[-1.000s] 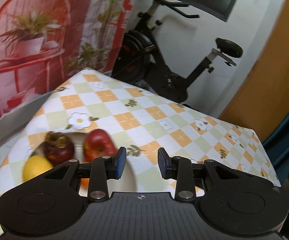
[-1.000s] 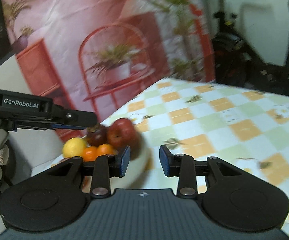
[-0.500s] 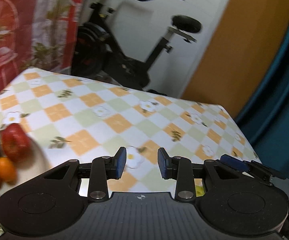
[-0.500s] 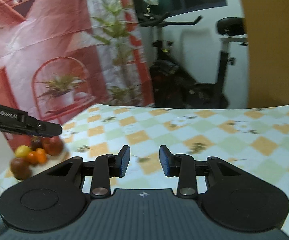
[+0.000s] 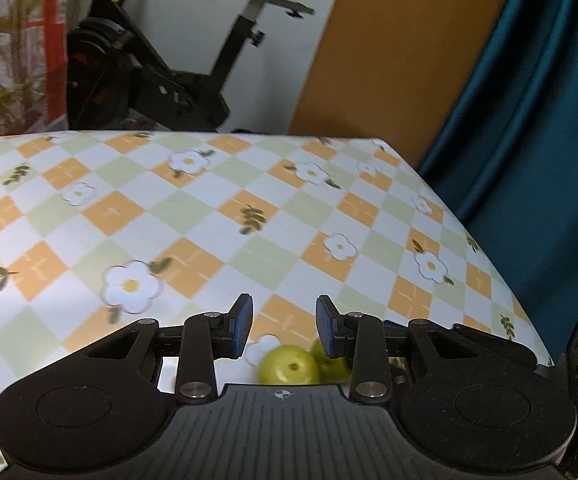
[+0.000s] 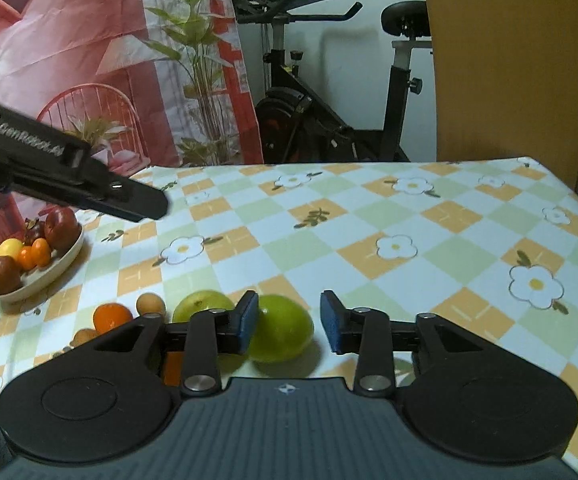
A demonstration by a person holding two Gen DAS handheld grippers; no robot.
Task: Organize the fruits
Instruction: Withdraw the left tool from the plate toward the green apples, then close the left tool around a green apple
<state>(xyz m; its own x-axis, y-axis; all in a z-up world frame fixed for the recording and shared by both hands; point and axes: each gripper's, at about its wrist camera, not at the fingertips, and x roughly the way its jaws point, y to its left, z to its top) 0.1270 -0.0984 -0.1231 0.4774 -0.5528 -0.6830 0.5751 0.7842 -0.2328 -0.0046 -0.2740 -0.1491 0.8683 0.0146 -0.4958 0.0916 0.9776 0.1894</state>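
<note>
In the right wrist view a white plate (image 6: 59,266) at the far left holds a red apple (image 6: 63,228), a yellow fruit (image 6: 8,247), small oranges (image 6: 35,254) and a brown fruit (image 6: 2,274). Loose on the table are two green fruits (image 6: 283,334) (image 6: 201,302), an orange (image 6: 112,317) and a small tan fruit (image 6: 150,303). My right gripper (image 6: 289,322) is open, above the nearer green fruit. My left gripper (image 5: 284,330) is open and empty; two green fruits (image 5: 287,368) (image 5: 335,364) lie just below it. Its body also shows in the right wrist view (image 6: 69,176).
The table wears a checked flowered cloth (image 6: 369,220); its right edge (image 5: 489,256) drops off beside a teal curtain (image 5: 537,120). An exercise bike (image 6: 329,120) and a red printed backdrop (image 6: 89,60) stand behind the table.
Both grippers have swung right, away from the plate of fruit. The loose green fruits have come into view under both grippers. Both stay open.
</note>
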